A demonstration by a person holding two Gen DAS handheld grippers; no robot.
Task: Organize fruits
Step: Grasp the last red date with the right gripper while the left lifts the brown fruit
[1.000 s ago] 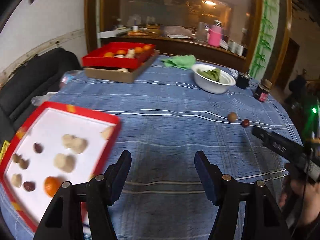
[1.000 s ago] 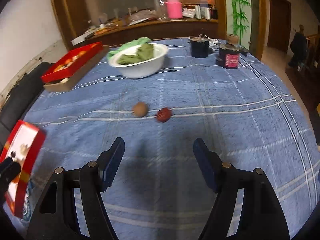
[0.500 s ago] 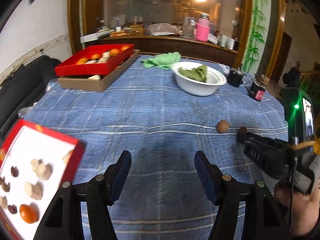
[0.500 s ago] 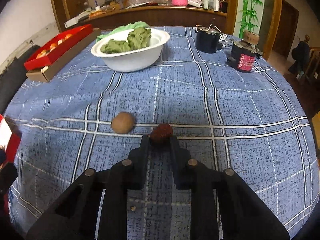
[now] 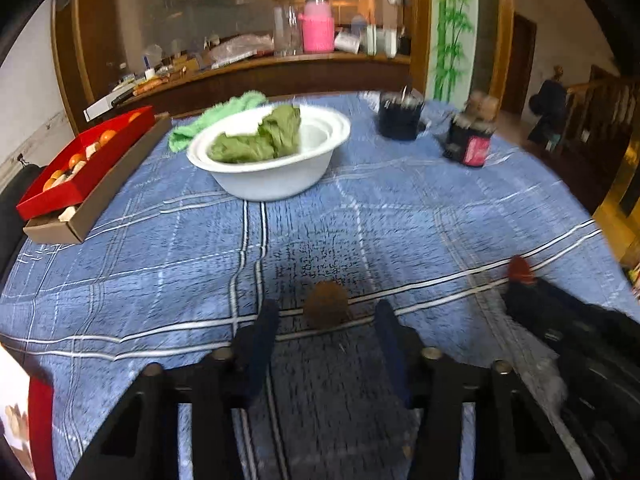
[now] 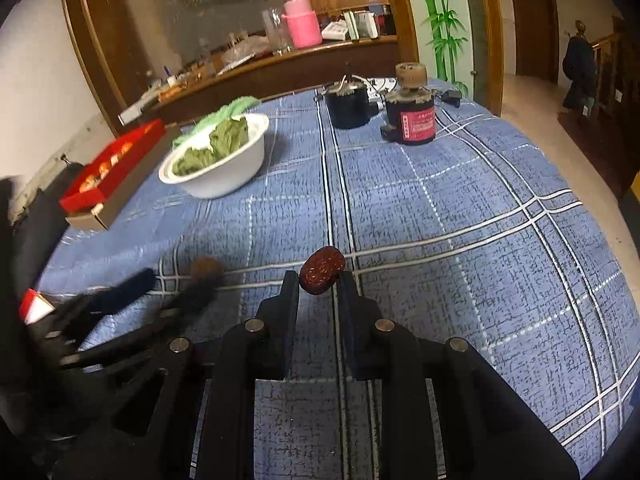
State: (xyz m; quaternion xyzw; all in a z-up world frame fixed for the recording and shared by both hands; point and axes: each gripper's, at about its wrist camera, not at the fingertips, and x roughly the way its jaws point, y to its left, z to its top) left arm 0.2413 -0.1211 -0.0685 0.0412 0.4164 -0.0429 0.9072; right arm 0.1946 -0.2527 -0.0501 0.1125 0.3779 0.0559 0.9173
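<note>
Between the pinching tips of the right gripper (image 6: 319,280) sits a dark red fruit (image 6: 322,270), on or just above the blue checked tablecloth (image 6: 460,216), well short of the white bowl (image 6: 218,170) of greens. A brown round fruit (image 5: 326,304) lies on the cloth nearer the bowl's side, just ahead of the left gripper (image 5: 326,326), whose jaws stand spread around it without touching. Beyond the bowl to its left rests a red tray (image 5: 80,164) of fruit.

A home dining room: blue checked tablecloth (image 6: 460,208), cluttered wooden sideboard (image 5: 280,68), pink thermos (image 6: 301,20).
</note>
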